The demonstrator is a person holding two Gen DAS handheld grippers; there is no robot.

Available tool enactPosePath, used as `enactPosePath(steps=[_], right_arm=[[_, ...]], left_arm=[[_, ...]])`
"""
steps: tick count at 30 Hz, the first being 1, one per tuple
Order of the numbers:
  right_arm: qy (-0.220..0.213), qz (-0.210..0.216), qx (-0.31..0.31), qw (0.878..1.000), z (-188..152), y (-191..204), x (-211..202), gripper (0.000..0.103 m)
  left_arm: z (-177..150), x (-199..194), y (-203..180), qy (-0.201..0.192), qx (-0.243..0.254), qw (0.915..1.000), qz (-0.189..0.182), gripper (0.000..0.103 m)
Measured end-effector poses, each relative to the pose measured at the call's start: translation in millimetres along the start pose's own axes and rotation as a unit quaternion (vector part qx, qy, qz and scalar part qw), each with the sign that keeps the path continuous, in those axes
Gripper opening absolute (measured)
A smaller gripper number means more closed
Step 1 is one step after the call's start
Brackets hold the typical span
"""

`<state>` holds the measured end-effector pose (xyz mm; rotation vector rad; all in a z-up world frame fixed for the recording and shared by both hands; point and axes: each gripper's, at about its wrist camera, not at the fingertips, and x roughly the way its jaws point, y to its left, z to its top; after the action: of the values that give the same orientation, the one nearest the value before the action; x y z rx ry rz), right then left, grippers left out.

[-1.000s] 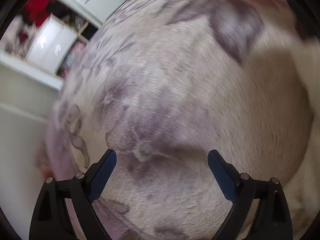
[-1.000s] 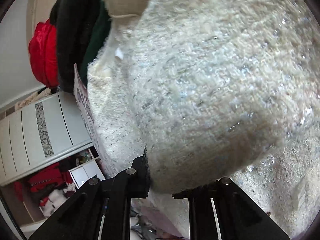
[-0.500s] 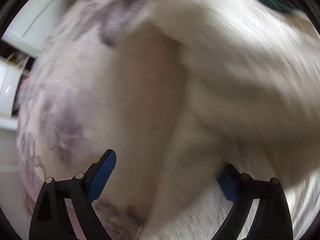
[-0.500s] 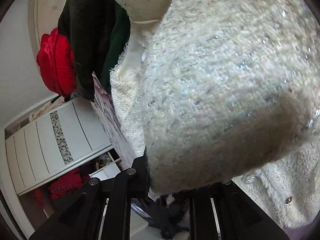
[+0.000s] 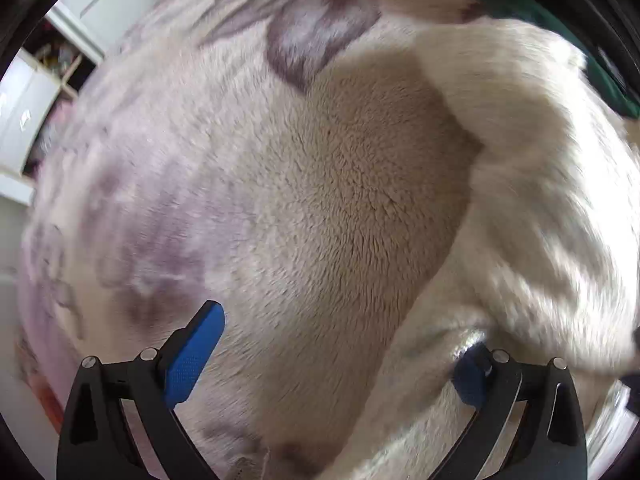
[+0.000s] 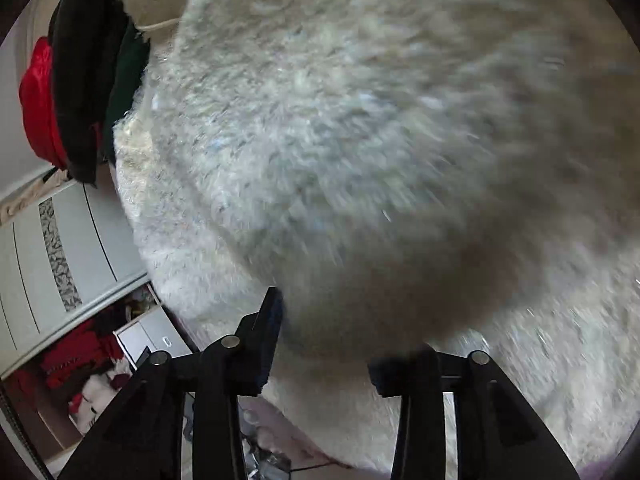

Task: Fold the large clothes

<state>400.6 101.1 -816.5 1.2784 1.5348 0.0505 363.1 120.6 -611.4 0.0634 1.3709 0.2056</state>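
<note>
A fuzzy cream-white sweater with glittery threads point(image 6: 360, 128) fills the right wrist view; a raised fold of it sits between the fingers of my right gripper point(image 6: 332, 336), which is shut on it. In the left wrist view the same sweater point(image 5: 532, 184) lies at the right on a plush cream blanket with purple flowers point(image 5: 320, 208). My left gripper point(image 5: 340, 344) is open just above the blanket. Its left blue pad point(image 5: 196, 352) is clear; the right pad point(image 5: 470, 376) touches the sweater's edge.
A black garment point(image 6: 84, 64), a dark green one point(image 6: 126, 76) and a red one point(image 6: 38, 104) lie piled at the far end. White drawers point(image 6: 60, 256) and a cluttered shelf point(image 6: 92, 364) stand beside the bed. The dark green garment also shows in the left wrist view point(image 5: 552, 20).
My left gripper swung right from blanket-only view until the sweater's edge reached its right finger. My right gripper kept its hold and moved the raised fold, which now covers more of the view.
</note>
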Motion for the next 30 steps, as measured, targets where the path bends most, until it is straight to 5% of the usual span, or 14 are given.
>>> enactPosePath(steps=[2,8,14,19,20,22,24,26,30], right_arm=[[0.0,-0.029,-0.026,0.999,-12.2,3.4,-19.3,0.068],[-0.079,-0.136,-0.092,0.983,-39.6,-1.6,-112.7,0.068],[-0.09,-0.209,-0.039,0.973,-40.8,-90.3,-171.9,0.068],[-0.11,-0.229,-0.008,0.967,-48.7,-187.2,-207.9,0.07],[-0.114,-0.213,-0.01,0.97,-45.9,-199.0,-208.2,0.07],[-0.128,-0.182,-0.026,0.975,-39.8,-210.2,-207.0,0.072],[-0.122,-0.194,-0.036,0.973,-32.6,-213.8,-204.3,0.072],[-0.136,-0.205,-0.026,0.969,-29.3,-212.8,-214.1,0.072],[-0.158,-0.193,-0.04,0.967,-29.5,-209.0,-232.5,0.072]], left_arm=[[-11.8,-18.7,-1.5,-0.007,0.019,0.9997,0.015,0.103],[-48.2,-58.0,7.1,-0.023,0.044,0.9983,0.031,0.103],[-89.5,-45.0,48.6,0.05,0.011,0.997,-0.058,0.103],[-134.7,1.1,52.3,0.133,-0.001,0.9832,-0.125,0.1],[-138.3,2.0,50.2,0.129,-0.006,0.9806,-0.147,0.096],[-140.5,-9.0,42.6,0.103,0.0,0.98,-0.17,0.045],[-141.2,-22.4,30.4,0.082,0.021,0.9811,-0.174,0.018],[-142.2,-30.7,24.3,0.065,0.042,0.9844,-0.158,0.007],[-145.0,-29.9,34.9,0.071,0.022,0.9834,-0.165,0.007]])
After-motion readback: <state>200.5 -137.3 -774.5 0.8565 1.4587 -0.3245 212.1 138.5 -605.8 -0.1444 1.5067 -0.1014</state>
